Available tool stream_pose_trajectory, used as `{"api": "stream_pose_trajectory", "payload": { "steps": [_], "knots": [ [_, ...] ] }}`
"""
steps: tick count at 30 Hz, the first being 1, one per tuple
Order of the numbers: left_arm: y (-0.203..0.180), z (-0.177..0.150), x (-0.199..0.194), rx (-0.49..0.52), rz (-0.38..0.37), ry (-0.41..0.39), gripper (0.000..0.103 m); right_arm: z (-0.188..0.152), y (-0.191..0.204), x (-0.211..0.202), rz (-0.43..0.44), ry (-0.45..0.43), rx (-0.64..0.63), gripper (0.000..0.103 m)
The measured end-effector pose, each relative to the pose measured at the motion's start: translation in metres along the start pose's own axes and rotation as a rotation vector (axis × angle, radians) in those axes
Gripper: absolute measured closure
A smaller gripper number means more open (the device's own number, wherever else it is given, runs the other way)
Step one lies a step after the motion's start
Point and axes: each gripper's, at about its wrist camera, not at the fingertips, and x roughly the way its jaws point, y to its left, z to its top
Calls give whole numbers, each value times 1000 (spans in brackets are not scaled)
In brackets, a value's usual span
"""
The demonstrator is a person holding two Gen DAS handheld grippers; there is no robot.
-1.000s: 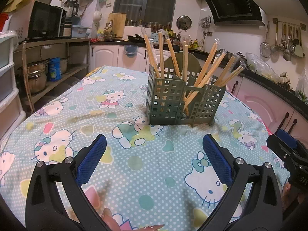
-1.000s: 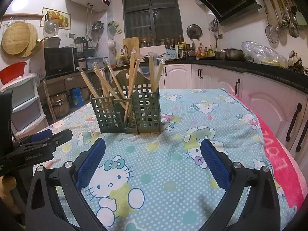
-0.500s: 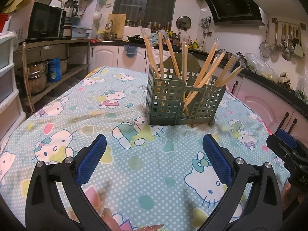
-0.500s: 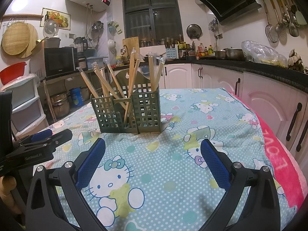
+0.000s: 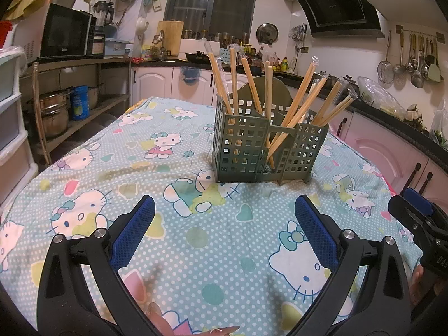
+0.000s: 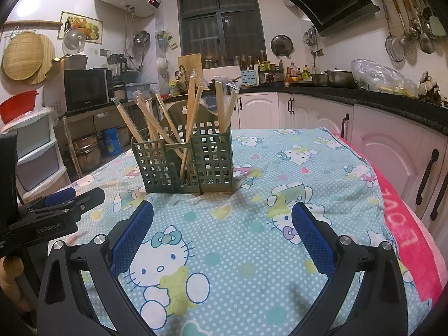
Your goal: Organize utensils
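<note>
Chopsticks [image 5: 296, 103] stand in a green lattice holder [image 5: 266, 151] on the cartoon-print tablecloth [image 5: 196, 238].

Left wrist view:
- The left gripper [image 5: 224, 224] has its blue-padded fingers [image 5: 133, 228] spread wide with nothing between them.
- The holder sits straight ahead of this gripper and slightly to its right, well apart from the fingertips.
- The sticks run roughly vertical. Those in the left compartment stand close to upright; those in the right compartment fan outward to the right.
- The right gripper [image 5: 417, 224] shows at the right edge, level with the left one; its opening cannot be judged from this view.

Right wrist view:
- The right gripper [image 6: 222, 225] is likewise spread wide and carries nothing.
- The holder [image 6: 184, 162] lies ahead and to its left, well apart from the fingertips.
- The chopsticks [image 6: 193, 112] lean in mixed directions, several crossing in the middle compartment.
- The left gripper [image 6: 61, 204] shows at the left edge, beside the table rim.

Judgement: both grippers stand about equally far from the holder, 1 on each side of it. No loose utensil is visible on the cloth. Any grasp of a stick would need fingers closing across its upper, exposed length, since the lower part sits behind the lattice walls.
</note>
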Motion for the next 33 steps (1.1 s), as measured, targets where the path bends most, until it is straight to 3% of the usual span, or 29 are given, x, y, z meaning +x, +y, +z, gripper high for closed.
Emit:
{"api": "stream_pose_trajectory", "payload": {
  "steps": [19, 24, 27, 31, 33],
  "knots": [
    [5, 1, -7, -3, -24, -41, 11, 0, 0, 1, -10, 8, 1, 7],
    [24, 11, -1, -40, -7, 18, 11, 10, -22, 5, -47, 59, 64, 7],
    [55, 25, 19, -49, 81, 117, 11, 21, -59, 22, -184, 163, 88, 7],
    [115, 40, 57, -57, 254, 243, 11, 22, -131, 70, -365, 413, 143, 7],
    [137, 43, 74, -73, 299, 278, 11, 17, -155, 88, -415, 485, 150, 7]
  ]
}}
